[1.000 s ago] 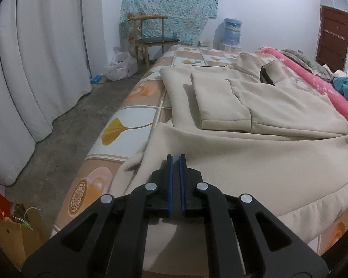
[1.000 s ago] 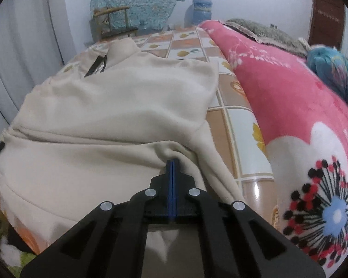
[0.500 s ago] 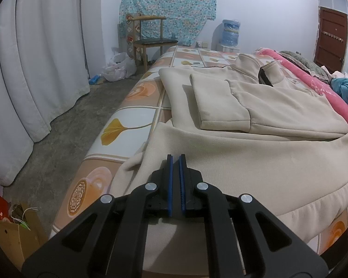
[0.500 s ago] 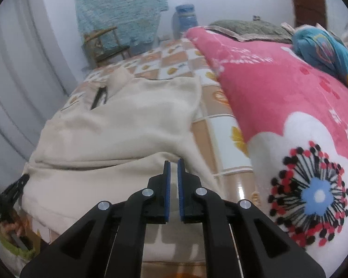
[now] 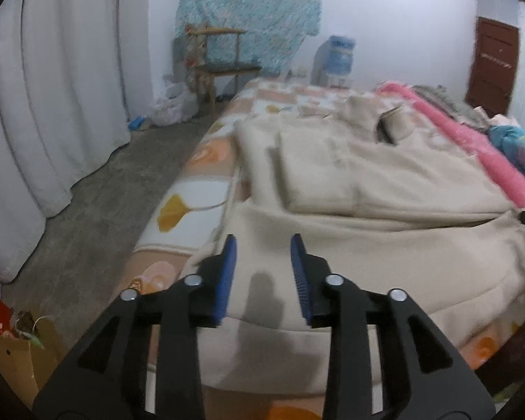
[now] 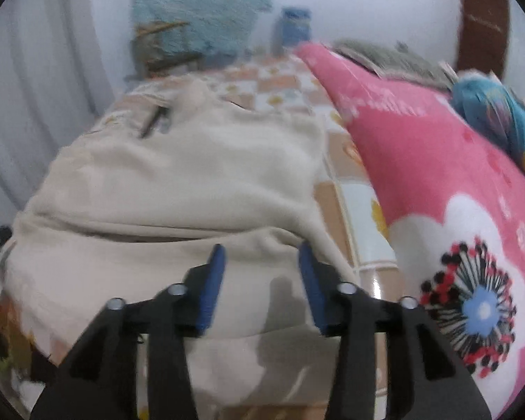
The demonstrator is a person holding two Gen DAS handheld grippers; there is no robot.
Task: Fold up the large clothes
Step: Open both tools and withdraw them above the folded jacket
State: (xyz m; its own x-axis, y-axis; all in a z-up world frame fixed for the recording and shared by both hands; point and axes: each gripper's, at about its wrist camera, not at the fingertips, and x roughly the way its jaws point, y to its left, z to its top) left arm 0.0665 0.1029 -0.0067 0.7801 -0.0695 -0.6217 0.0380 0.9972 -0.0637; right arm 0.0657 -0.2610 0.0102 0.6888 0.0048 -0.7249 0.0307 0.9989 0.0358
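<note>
Across the bed [image 5: 192,189] lies the beige hoodie [image 5: 385,189], its folded hem edge running left to right just ahead of my left claw [image 5: 262,248] and right claw [image 6: 260,259], both released and empty, equally near.

1. My left gripper [image 5: 263,243] points forward, its blue-padded fingers [image 5: 227,262] spread apart with nothing between them.
2. My right gripper [image 6: 260,253] points forward too, its fingers [image 6: 309,273] parted wide, gripping nothing.
</note>
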